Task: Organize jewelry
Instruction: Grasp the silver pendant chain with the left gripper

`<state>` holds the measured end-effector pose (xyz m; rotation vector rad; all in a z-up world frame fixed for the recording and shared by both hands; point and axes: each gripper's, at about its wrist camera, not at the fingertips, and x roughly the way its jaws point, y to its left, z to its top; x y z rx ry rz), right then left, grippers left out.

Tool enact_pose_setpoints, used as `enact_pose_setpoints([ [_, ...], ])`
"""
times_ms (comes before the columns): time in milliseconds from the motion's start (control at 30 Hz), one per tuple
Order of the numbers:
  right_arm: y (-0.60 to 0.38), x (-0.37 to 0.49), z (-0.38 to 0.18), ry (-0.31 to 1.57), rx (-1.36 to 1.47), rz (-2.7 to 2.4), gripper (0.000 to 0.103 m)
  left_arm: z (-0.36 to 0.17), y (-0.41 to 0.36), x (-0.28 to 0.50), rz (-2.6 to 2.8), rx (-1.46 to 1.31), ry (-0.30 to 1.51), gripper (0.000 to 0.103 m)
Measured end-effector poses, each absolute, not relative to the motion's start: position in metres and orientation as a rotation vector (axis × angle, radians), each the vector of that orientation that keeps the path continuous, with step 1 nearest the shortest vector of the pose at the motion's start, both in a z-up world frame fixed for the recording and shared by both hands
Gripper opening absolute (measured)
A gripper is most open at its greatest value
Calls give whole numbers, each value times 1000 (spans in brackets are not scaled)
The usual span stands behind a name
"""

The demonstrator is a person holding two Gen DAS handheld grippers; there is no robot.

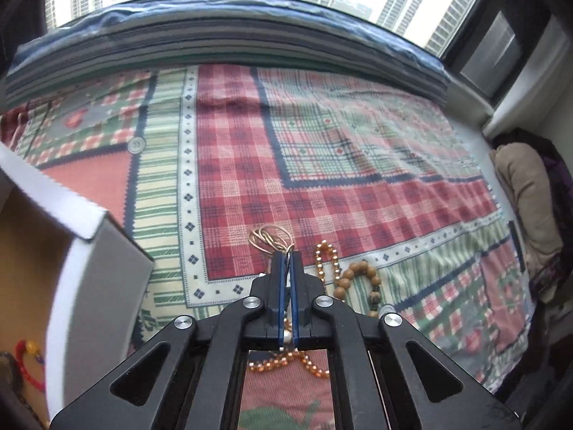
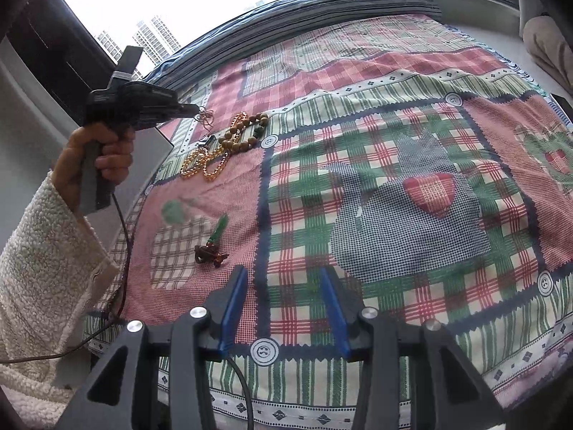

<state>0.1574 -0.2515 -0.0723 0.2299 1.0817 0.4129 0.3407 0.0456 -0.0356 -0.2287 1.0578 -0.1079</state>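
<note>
My left gripper (image 1: 285, 255) is shut on a thin gold chain necklace (image 1: 266, 238), whose loops stick out past the fingertips above the bedspread. It also shows in the right wrist view (image 2: 196, 109), with the chain (image 2: 206, 116) dangling. Below it lie an amber bead strand (image 1: 324, 256) and a wooden bead bracelet (image 1: 361, 276); both show in the right wrist view as amber beads (image 2: 206, 165) and wooden beads (image 2: 247, 132). A green pendant with a brown knot (image 2: 215, 243) lies near my right gripper (image 2: 286, 276), which is open and empty.
An open white box (image 1: 82, 251) stands at the left, with a red bead bracelet (image 1: 27, 358) inside. The patchwork bedspread (image 2: 394, 215) covers the bed. A beige cushion (image 1: 526, 197) lies at the right edge.
</note>
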Motion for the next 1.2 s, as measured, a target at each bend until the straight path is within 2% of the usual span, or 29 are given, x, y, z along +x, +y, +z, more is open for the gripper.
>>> enact_pose_setpoints([
  [300,-241,145,-56,1046,212,438,43,49,60,277,-171,-251,919,0],
  [400,-238,139,-51,1036,208,441,43,52,58,250,-195,-238,929,0],
  [533,-234,131,-51,1042,201,439,43,27,55,224,-204,-199,994,2],
  [567,-233,130,-52,1049,198,437,43,19,54,220,-204,-183,1016,12],
  [600,-231,129,-55,1057,195,434,43,8,53,219,-198,-172,1041,28],
  [667,-229,126,-58,1075,195,434,43,-11,49,220,-191,-150,1064,48],
  [867,-223,117,-57,1080,179,450,43,-61,24,255,-163,-24,1092,64],
  [1133,-219,117,-66,1105,175,474,43,-102,8,311,-92,34,1101,61],
  [1200,-217,117,-68,1111,175,482,43,-109,12,315,-91,7,1123,44],
])
